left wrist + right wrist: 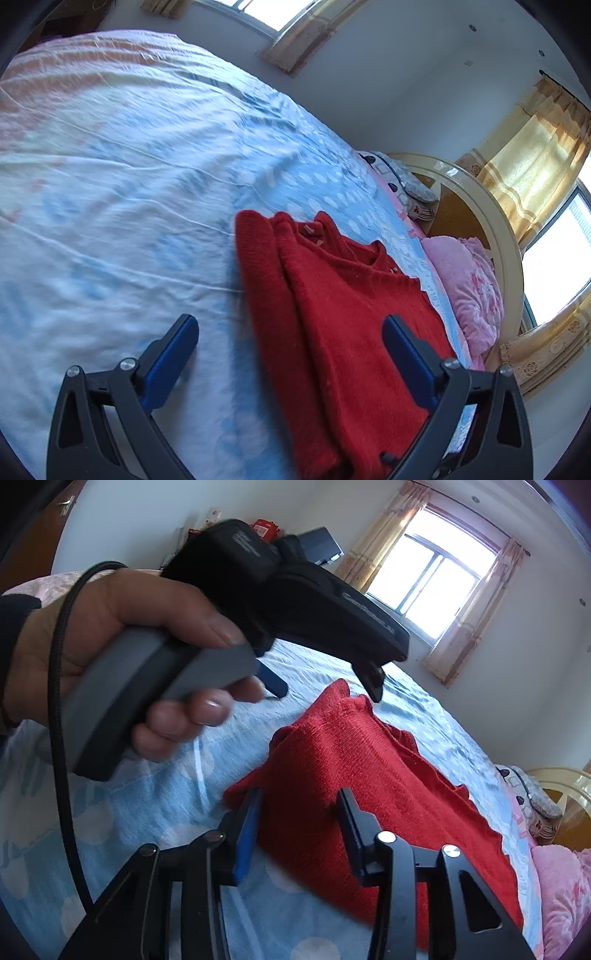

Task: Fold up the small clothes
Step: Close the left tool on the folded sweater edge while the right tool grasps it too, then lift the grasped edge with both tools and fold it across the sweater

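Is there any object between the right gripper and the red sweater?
Nothing visible. The right gripper is right at the red sweater, its near corner between the jaws. The left gripper hangs beyond, over the far end.

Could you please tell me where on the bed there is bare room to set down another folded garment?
The wide stretch of blue bedsheet left of the red sweater is bare up to the far edge. The other side is crowded: a pink blanket and the headboard border the sweater closely.

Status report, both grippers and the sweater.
Left gripper open above the bed. Right gripper part open, straddling the red sweater edge, no firm grip visible. Sweater partly folded. Nothing in the way.
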Tool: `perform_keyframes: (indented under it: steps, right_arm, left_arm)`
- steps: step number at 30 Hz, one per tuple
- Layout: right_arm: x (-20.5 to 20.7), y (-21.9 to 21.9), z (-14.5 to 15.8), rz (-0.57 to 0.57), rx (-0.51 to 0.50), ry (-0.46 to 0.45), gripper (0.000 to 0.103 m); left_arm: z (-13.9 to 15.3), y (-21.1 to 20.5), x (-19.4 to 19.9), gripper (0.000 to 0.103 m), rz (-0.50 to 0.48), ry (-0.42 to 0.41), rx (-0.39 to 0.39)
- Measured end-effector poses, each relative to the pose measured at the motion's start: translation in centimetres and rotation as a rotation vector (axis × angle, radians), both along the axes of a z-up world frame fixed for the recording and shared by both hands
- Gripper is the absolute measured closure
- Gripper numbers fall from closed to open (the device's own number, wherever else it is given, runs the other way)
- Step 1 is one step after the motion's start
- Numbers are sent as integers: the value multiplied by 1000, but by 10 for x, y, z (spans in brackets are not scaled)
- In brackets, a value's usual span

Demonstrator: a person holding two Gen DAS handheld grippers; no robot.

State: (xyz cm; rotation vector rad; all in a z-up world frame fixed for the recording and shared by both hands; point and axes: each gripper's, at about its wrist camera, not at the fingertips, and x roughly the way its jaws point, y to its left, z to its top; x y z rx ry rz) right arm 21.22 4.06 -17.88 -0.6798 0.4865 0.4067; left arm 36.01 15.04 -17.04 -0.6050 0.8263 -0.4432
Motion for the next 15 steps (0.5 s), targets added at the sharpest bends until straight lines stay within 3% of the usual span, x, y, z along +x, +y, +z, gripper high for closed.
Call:
perform_keyframes:
  steps: [4,7,9,10,11,15]
  right_arm:
    - [-4,4,-1,6,-13,-8,68]
    - [-5,6,-1,5,-16,-9,69]
    - [-6,8,0,6,-19,-4,79]
    - [-5,8,1,3,-20,-2,92]
    - [-6,8,2,2,-16,3,97]
    - [-7,-2,14,-1,54,35,97]
  left_arm:
    - [0,-2,5,10,-6,-14,-2]
    - [-3,-3,10,29,-17,-6,-13]
    - [-8,-4,15,67,-30,20,-34]
    - [-12,-4,17,78,-36,43,-42]
    - [-15,-2,19,85,-37,65,-60]
    - [-16,5,16,86,-27,74,-114]
